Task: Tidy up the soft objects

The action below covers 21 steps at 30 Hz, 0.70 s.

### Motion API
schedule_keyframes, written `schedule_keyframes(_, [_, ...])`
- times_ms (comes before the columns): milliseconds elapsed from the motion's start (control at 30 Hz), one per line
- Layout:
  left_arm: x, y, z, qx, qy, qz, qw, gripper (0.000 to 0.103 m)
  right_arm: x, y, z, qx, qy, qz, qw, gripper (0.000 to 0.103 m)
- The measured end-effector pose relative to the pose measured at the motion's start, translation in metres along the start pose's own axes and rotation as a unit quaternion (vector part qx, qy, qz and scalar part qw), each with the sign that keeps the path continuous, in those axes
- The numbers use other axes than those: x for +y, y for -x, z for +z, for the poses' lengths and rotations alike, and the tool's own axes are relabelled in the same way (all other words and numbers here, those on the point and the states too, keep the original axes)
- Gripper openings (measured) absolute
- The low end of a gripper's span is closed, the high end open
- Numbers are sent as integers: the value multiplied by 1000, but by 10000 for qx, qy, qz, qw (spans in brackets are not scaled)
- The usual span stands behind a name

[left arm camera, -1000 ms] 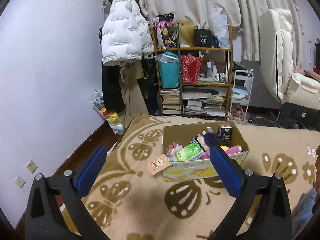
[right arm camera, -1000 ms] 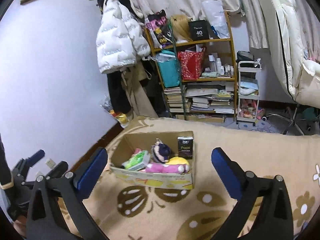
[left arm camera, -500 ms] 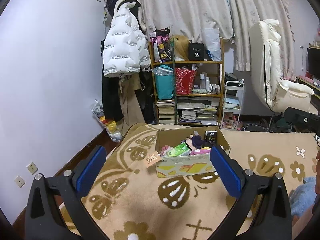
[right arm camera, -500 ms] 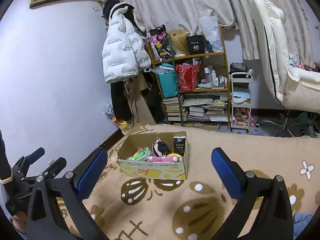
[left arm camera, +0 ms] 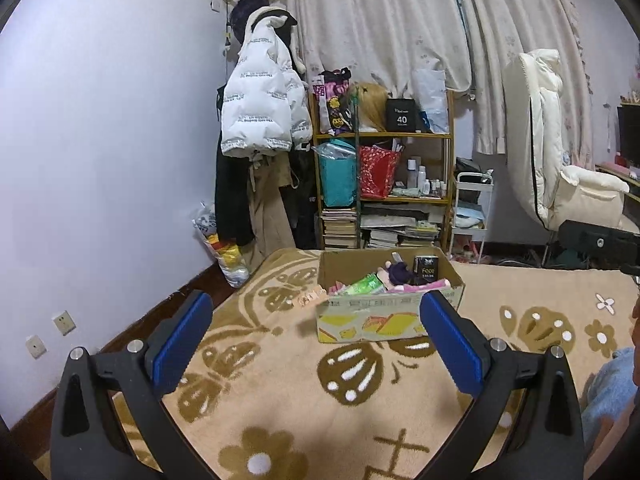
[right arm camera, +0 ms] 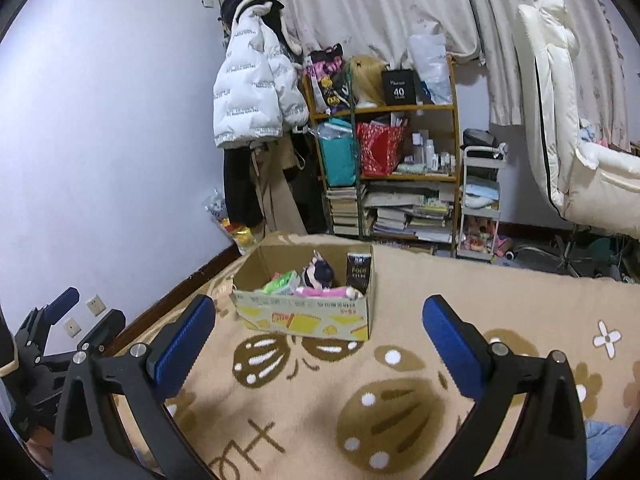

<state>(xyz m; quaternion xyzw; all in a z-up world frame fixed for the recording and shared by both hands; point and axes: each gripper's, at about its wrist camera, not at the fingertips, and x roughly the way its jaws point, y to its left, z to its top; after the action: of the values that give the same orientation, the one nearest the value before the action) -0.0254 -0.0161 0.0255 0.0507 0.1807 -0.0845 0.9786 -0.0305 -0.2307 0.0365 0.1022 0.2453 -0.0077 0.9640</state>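
A cardboard box stands on the tan patterned blanket; it also shows in the right wrist view. It holds a dark-haired plush doll, a pink plush, a green pack and a black "Face" carton. A small tag-like toy lies on the blanket left of the box. My left gripper is open and empty, well short of the box. My right gripper is open and empty, also short of the box.
A wooden shelf with books and bags stands behind the blanket. A white jacket hangs on the left wall. A white cart and a cream chair are at right. The left gripper shows low left in the right wrist view.
Both grippers have pulled back and up from the box, which now looks smaller and farther. Both stay open and empty.
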Motion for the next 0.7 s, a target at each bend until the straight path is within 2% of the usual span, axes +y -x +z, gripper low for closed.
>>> schedule_keyframes(167, [2,-6,-17,85,-54,-27,9999,102,2,-9,-8,154,11,11,9999,103])
schedule_keyframes(700, [-2,-8,-25,146,-160,53,9998,102,3,-9,-10,128,11,-36,9999,103])
